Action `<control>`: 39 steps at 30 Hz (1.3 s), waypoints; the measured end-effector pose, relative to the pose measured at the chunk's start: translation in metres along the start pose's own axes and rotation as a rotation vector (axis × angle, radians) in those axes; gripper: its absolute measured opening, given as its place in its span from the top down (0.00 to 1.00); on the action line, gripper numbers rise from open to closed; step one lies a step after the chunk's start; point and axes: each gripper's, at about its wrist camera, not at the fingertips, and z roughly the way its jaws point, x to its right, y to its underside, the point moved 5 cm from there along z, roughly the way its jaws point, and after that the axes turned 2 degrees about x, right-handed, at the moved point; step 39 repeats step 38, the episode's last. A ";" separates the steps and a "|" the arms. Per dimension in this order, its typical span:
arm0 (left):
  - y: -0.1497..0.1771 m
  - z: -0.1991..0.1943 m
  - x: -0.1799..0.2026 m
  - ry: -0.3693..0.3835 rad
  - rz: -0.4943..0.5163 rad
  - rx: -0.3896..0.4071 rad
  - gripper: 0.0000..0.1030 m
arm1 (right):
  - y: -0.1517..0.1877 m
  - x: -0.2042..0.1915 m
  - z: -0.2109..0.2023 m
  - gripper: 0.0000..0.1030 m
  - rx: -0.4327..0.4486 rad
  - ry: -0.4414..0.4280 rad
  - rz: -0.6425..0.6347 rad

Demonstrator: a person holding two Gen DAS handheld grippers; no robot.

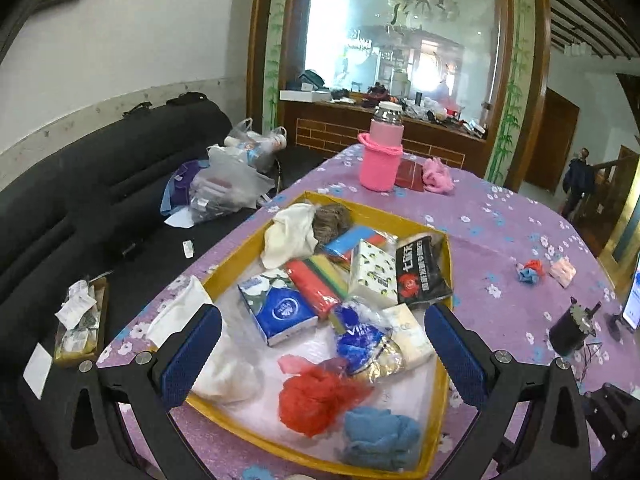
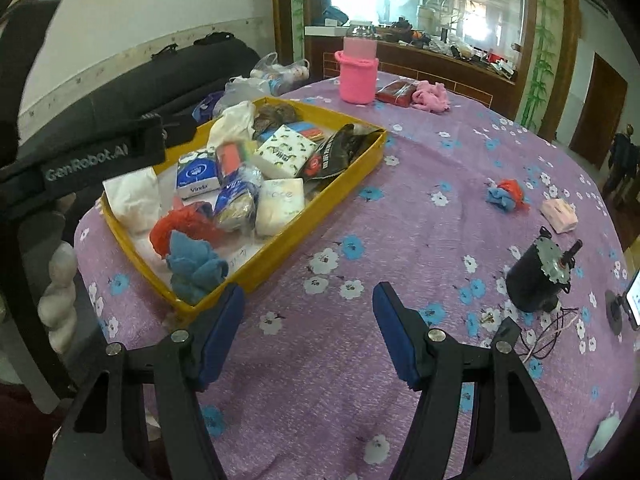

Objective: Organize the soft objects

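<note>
A yellow tray [image 1: 439, 396] on the purple flowered table holds several soft things: a blue cloth [image 1: 380, 436], a red mesh bundle [image 1: 316, 396], a white cloth [image 1: 224, 364] and tissue packs [image 1: 280, 312]. My left gripper [image 1: 323, 314] hangs wide open above the tray's near half, touching nothing. My right gripper [image 2: 309, 292] is open over bare tablecloth, just right of the tray's [image 2: 300, 236] near corner, nothing between its fingers. Outside the tray lie a red-and-blue bundle [image 2: 505, 194], a small pink piece [image 2: 560, 216] and a pink fluffy cloth [image 2: 430, 96].
A pink-sleeved bottle [image 2: 358, 76] and a red packet [image 2: 396, 92] stand at the table's far side. A black motor [image 2: 536, 276] with wires and a phone [image 2: 634, 300] sit at the right edge. A black sofa [image 1: 100, 200] with plastic bags lies left.
</note>
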 end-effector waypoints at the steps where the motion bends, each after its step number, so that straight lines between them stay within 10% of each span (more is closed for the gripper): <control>1: 0.003 -0.006 0.012 0.006 -0.006 -0.002 0.00 | 0.000 -0.001 0.001 0.36 -0.004 0.002 -0.004; 39: 0.008 0.051 -0.031 -0.037 -0.057 -0.083 0.00 | -0.012 -0.040 0.024 0.36 -0.054 0.012 -0.098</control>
